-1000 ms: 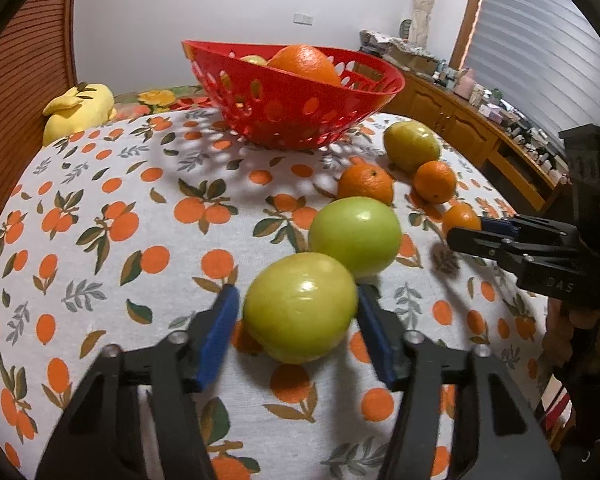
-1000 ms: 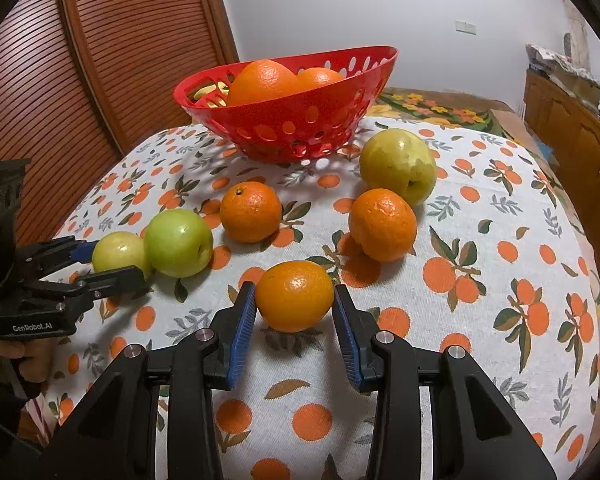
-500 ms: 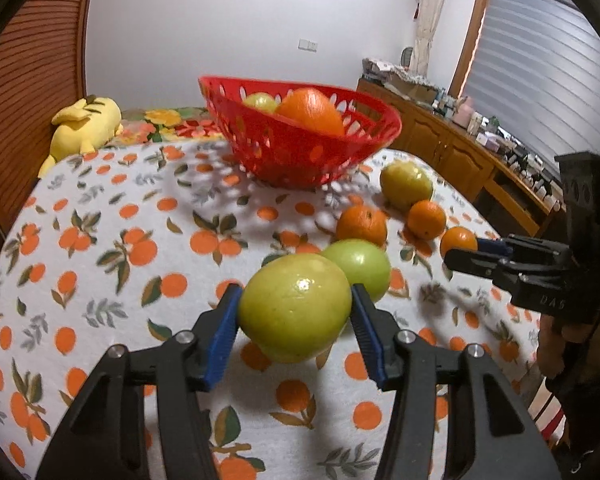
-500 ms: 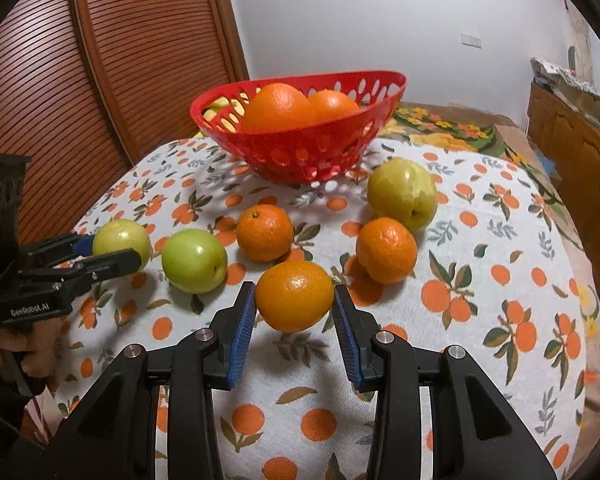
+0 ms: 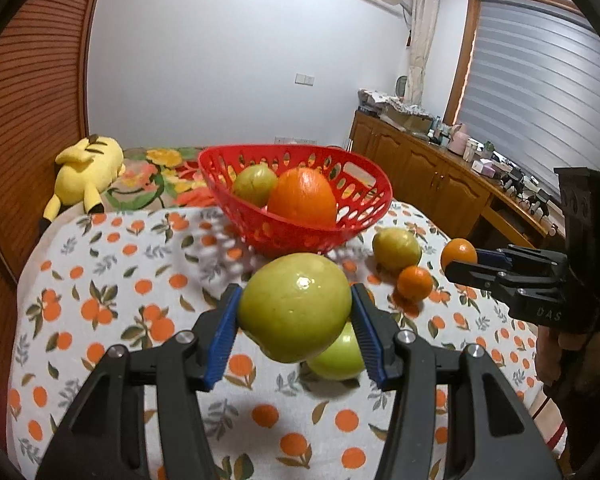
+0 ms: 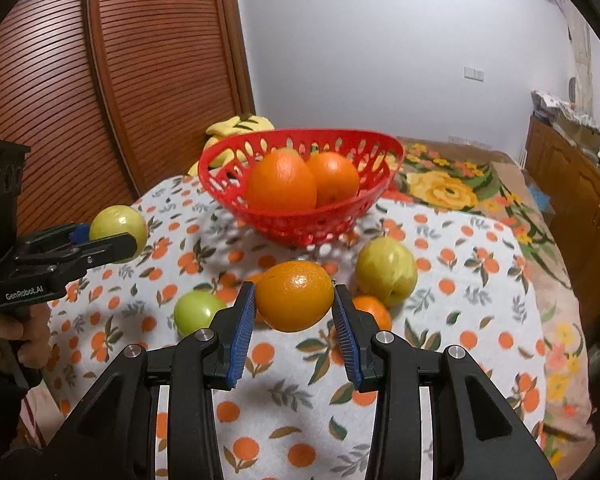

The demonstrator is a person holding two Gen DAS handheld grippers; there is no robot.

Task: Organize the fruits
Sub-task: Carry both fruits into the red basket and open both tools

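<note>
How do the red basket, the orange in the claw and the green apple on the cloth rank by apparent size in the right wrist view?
1. red basket
2. orange, enlarged by nearness to the camera
3. green apple

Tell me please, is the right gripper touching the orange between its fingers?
Touching. The right wrist view shows both blue pads of the right gripper pressed against the sides of the orange, which hangs clear above the tablecloth.

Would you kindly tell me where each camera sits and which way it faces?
Left wrist: on the left tool, looking along it at its green fruit and the red basket; the right tool and its hand show.
Right wrist: on the right tool, facing its orange and the basket; the left tool shows.
Shared: basket, tablecloth, both held fruits.
</note>
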